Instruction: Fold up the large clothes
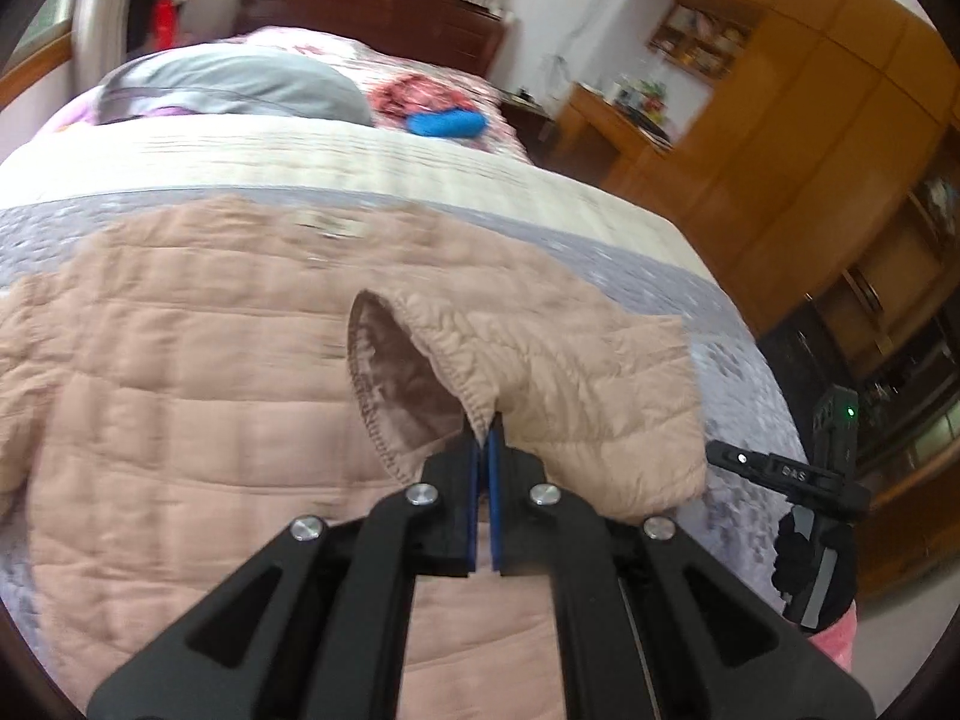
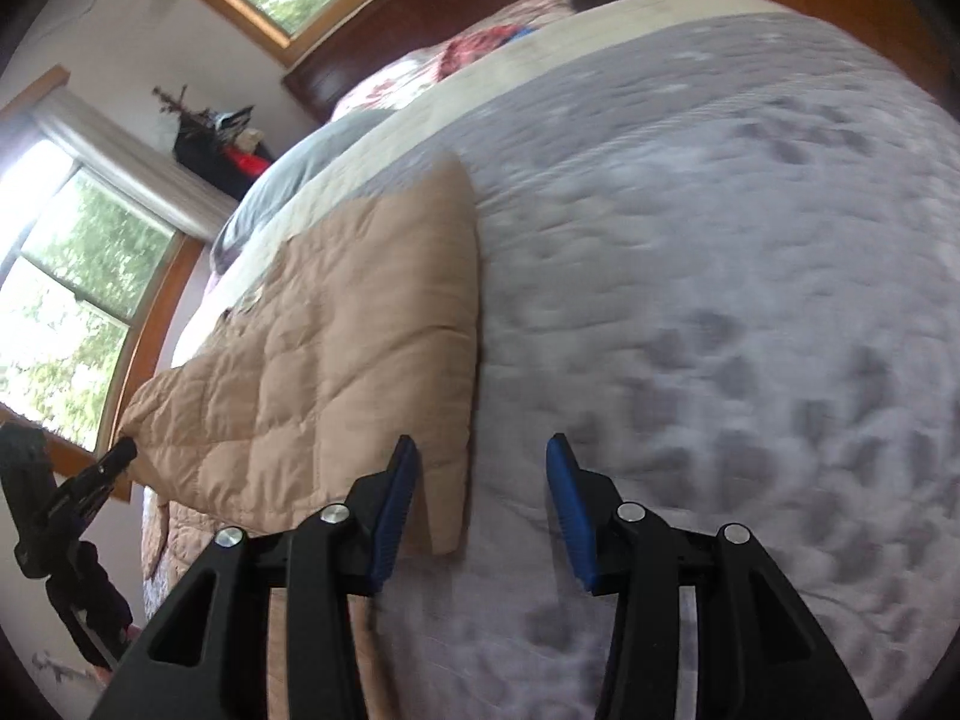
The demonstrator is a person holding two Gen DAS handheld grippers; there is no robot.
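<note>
- Here the left hand-held gripper (image 1: 485, 429) is clamped on the sleeve cuff (image 1: 474, 402) of a pink quilted jacket (image 1: 198, 360) — its blue pads pinch the stitched hem right at the tips.
- The sleeve (image 1: 576, 372) rises from those tips and drapes off to the gripper's right, its mouth gaping just ahead and to the left.
- The rest of the jacket lies flat on the bed (image 1: 630, 252), spread ahead of and to the left of the left hand-held gripper, over a grey patterned quilt (image 2: 750, 300).
- The right hand-held gripper (image 2: 480, 459) stands partly open and holds nothing; the jacket's straight edge (image 2: 474, 312) runs away just ahead of its left finger, with bare quilt ahead of the right one.
- Whether that left finger touches the fabric is hard to say — the view is blurred.
- Far ahead, near the headboard, lies a grey pillow (image 1: 252, 84).
</note>
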